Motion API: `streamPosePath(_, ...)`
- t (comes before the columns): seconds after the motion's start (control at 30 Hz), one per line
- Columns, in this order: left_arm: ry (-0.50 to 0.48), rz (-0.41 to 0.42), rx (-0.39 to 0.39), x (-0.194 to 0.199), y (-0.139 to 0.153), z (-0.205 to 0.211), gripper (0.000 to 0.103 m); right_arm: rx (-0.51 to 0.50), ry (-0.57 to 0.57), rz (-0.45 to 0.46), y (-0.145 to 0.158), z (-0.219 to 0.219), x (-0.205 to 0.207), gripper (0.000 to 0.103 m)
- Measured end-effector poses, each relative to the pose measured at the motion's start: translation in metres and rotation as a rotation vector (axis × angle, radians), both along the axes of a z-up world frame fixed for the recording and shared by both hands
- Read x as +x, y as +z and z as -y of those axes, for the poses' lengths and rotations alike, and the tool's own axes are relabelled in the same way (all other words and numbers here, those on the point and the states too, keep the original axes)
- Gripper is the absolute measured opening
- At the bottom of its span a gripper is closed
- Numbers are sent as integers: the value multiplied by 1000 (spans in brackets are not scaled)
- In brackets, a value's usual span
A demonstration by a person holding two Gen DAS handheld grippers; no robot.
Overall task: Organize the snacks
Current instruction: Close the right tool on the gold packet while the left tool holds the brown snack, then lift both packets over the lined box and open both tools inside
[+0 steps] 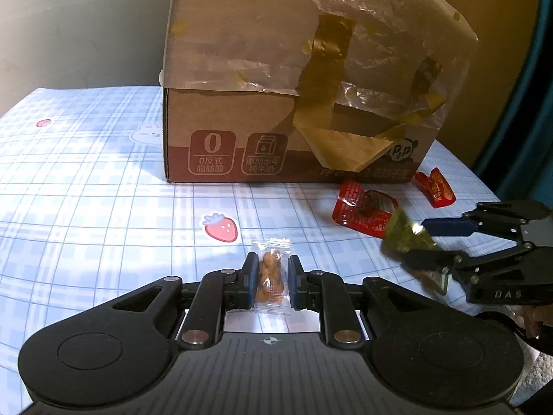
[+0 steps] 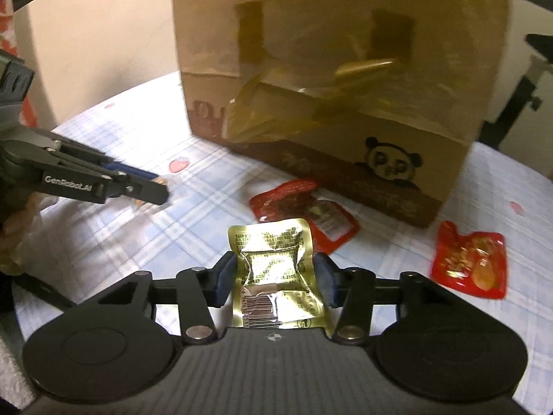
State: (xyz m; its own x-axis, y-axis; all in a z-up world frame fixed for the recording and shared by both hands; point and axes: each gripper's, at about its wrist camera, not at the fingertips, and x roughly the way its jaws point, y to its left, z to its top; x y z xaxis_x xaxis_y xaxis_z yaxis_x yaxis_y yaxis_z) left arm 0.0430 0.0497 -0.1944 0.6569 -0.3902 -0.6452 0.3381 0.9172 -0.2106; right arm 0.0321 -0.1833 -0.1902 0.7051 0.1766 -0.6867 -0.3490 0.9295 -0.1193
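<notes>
My left gripper (image 1: 272,278) is shut on a small clear packet of brown nuts (image 1: 271,276), held just above the checked tablecloth (image 1: 86,186). My right gripper (image 2: 273,275) is shut on a gold foil snack packet (image 2: 274,273); it also shows at the right of the left wrist view (image 1: 411,237). Two red snack packets lie on the cloth before the cardboard box (image 1: 311,69): one (image 1: 366,212) near its front, one (image 1: 435,186) by its right corner. In the right wrist view they show as one packet (image 2: 307,211) ahead and one (image 2: 470,259) to the right.
The taped cardboard box (image 2: 345,69) with a panda print stands at the back of the table. The left gripper (image 2: 103,180) reaches in from the left of the right wrist view. A black stand (image 2: 518,90) is at the far right.
</notes>
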Motion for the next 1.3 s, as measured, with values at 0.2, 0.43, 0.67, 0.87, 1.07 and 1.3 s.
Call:
streamPosePath(0.2, 6, 15, -8, -2, -2, 0, 19, 32, -119, 99, 2, 12, -12, 51)
streamPosePath(0.43, 8, 28, 3, -1, -2, 2, 19, 48, -148, 114, -1, 14, -11, 51)
streamPosePath(0.67, 14, 20, 33, 1, 3, 5, 19, 74, -145, 121, 0, 18, -14, 51)
streamPosePath(0.87, 26, 69, -9, -4, 30, -4, 19, 119, -157, 169, 12, 27, -21, 51)
streamPosePath(1.07, 4, 193, -38, -9, 79, -1, 19, 164, -163, 280, 50, 34, -32, 51)
streamPosePath(1.3, -79, 410, -87, -6, 162, 10, 19, 245, -119, 482, 124, 37, -37, 51)
